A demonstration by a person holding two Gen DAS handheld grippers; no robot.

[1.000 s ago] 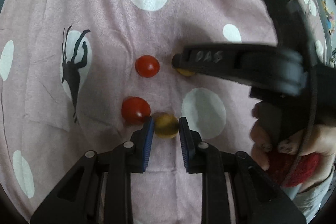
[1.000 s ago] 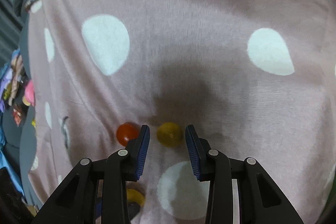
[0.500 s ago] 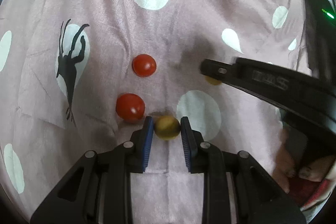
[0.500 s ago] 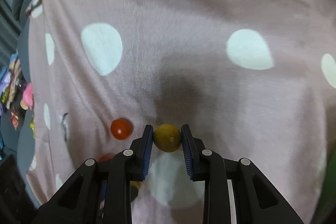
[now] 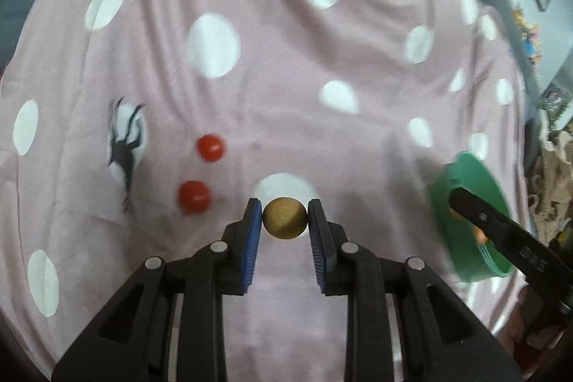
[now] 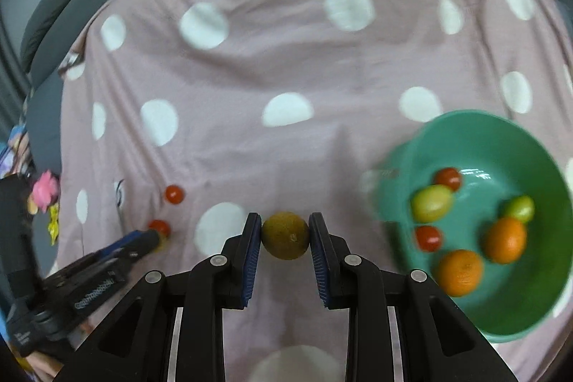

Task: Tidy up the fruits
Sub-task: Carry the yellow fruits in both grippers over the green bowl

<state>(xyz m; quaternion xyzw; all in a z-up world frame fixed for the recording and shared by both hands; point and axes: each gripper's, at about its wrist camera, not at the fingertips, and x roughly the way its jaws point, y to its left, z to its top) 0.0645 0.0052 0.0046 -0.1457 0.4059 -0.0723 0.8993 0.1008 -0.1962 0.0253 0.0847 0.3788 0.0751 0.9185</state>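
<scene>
Right wrist view: a pink polka-dot cloth (image 6: 286, 67) covered the whole surface, and whether a bed or a tabletop lay under it could not be told.
Bowl: a round green plastic bowl (image 6: 422, 145) sat on the cloth to the right, already holding two oranges, two red tomatoes and two greenish-yellow fruits.
Right gripper (image 6: 285, 235): its blue-padded jaws were narrow and clamped on a round yellow-green fruit (image 6: 285, 236), carried clear of the cloth.
Left gripper (image 5: 285, 219): jaws likewise narrow, pressed on a small round brownish-yellow fruit (image 5: 285, 218).
Loose fruit: two small red cherry tomatoes (image 5: 210, 147) lay on the cloth left of the left gripper, near each other but apart.
Step in hand: judged as the carry phase, both fruits gripped and on the way to the bowl.
Next move: the right gripper seemed closest, so it would need to travel right until over the bowl's opening, then part its jaws low enough that the fruit did not bounce out; the left would follow.
Change from earlier: a second ago the right jaws stood apart around their fruit on the cloth and have closed on it since; both grippers have risen, so the cloth looked farther away and the bowl has come into sight.
</scene>
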